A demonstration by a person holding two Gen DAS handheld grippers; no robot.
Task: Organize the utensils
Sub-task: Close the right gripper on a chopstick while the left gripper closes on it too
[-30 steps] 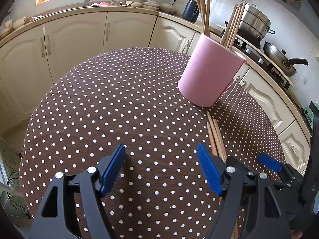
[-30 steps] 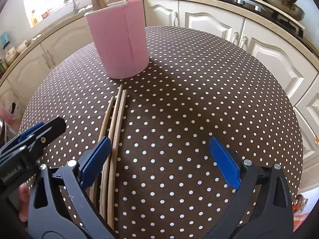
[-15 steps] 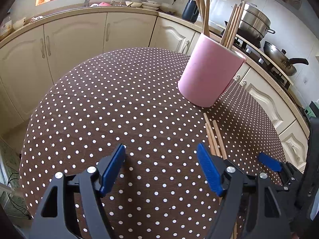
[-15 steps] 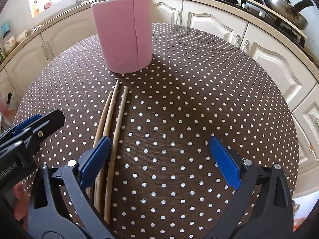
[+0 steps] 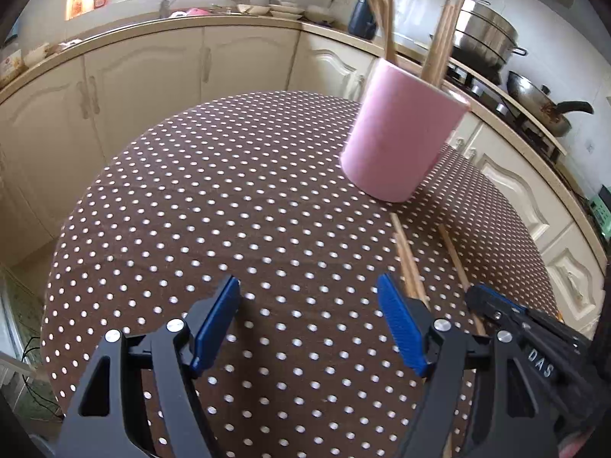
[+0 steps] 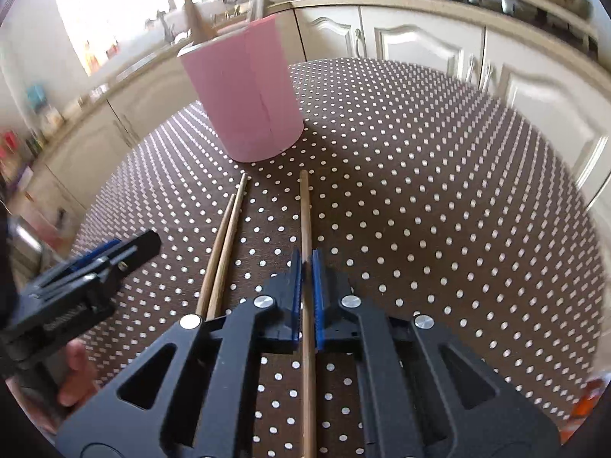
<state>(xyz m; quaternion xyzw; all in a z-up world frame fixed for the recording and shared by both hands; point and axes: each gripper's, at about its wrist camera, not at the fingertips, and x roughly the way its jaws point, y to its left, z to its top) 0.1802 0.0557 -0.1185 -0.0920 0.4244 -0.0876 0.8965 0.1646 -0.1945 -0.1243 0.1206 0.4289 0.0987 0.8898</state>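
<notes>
A pink holder point(image 5: 401, 137) point(image 6: 244, 95) stands on the dotted table with several wooden chopsticks point(image 5: 439, 42) upright in it. My right gripper point(image 6: 305, 263) is shut on one wooden chopstick point(image 6: 304, 210), which points toward the holder. Two more chopsticks point(image 6: 225, 240) lie side by side on the cloth just left of it. In the left wrist view my left gripper point(image 5: 309, 297) hovers open over bare cloth, nothing between its blue pads; the loose pair point(image 5: 406, 255) lies by its right finger, and the right gripper point(image 5: 496, 305) grips the single chopstick point(image 5: 454, 255) further right.
The round table point(image 5: 191, 210) has a brown, white-dotted cloth and drops off on all sides. Cream kitchen cabinets point(image 5: 145, 76) curve behind it. A steel pot point(image 5: 485, 38) and a wok point(image 5: 542, 103) sit on the stove at right. A hand point(image 6: 74, 374) holds the left gripper's handle.
My right gripper went from wide open to shut on one chopstick and drew it rightward, away from the other two. The left gripper has not moved.
</notes>
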